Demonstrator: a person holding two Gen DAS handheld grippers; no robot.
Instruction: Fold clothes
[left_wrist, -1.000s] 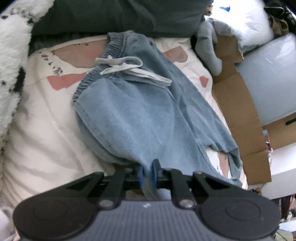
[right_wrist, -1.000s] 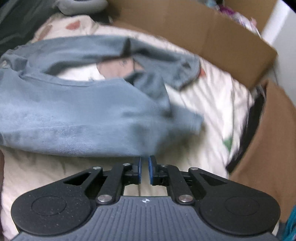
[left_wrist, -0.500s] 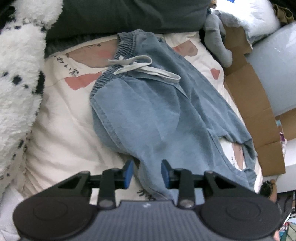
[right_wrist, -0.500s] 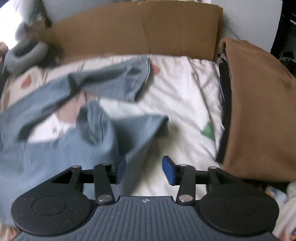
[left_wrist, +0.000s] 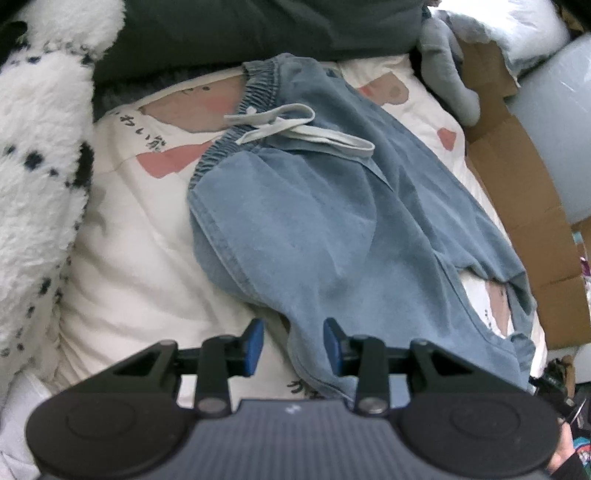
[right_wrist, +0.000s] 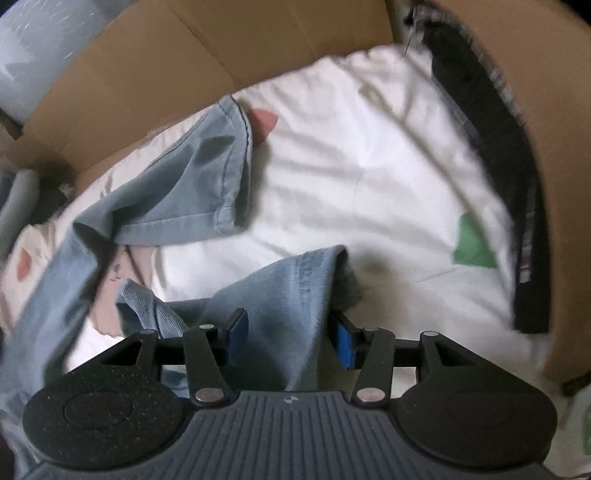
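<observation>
The left gripper (left_wrist: 293, 341) is wide open, with a fold of the soft blue denim trousers (left_wrist: 332, 229) lying loose between its blue pads. The right gripper (right_wrist: 288, 338) is wide open too, over a trouser leg. The trousers lie spread on the white printed bed sheet (right_wrist: 369, 147). Farther back stands a brown cardboard wall (right_wrist: 184, 55).

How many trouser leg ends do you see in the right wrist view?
2. One leg end lies farther away on the white sheet, near the cardboard. The other leg end lies between the open fingers of the right gripper.
</observation>
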